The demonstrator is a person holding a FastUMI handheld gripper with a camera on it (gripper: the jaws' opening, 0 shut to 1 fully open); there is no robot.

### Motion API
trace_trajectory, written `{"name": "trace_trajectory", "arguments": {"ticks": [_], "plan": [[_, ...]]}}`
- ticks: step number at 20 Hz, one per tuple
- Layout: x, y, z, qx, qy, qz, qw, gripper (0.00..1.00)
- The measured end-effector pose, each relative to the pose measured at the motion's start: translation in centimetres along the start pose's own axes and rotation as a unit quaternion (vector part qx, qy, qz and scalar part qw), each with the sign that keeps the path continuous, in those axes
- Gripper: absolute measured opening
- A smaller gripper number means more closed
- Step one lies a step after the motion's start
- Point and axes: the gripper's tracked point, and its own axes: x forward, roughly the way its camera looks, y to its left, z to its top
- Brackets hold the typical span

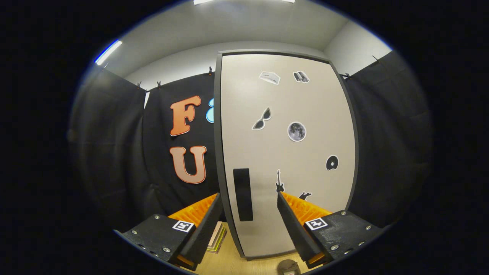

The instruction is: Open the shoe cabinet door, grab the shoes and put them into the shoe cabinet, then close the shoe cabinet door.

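Right now I have the gripper [249, 214] spread wide, nothing between its fingers. Just ahead stands the shoe cabinet door [286, 152], shut, pale with small dark stickers [297, 131] scattered over it. Its dark vertical handle [243, 194] sits near the door's left edge, in line with the gap between my fingers. Below, I see a wooden floor [233, 263] and a roundish brown object [288, 266] I cannot identify.
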Motion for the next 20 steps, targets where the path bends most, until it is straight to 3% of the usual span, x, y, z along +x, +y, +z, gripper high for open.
{"name": "trace_trajectory", "arguments": {"ticks": [10,20], "plan": [[6.4,0.7,-2.4,-0.008,0.017,0.014,1.000,0.74],[9.5,1.1,-4.5,-0.021,0.033,0.006,0.999,0.47]]}}
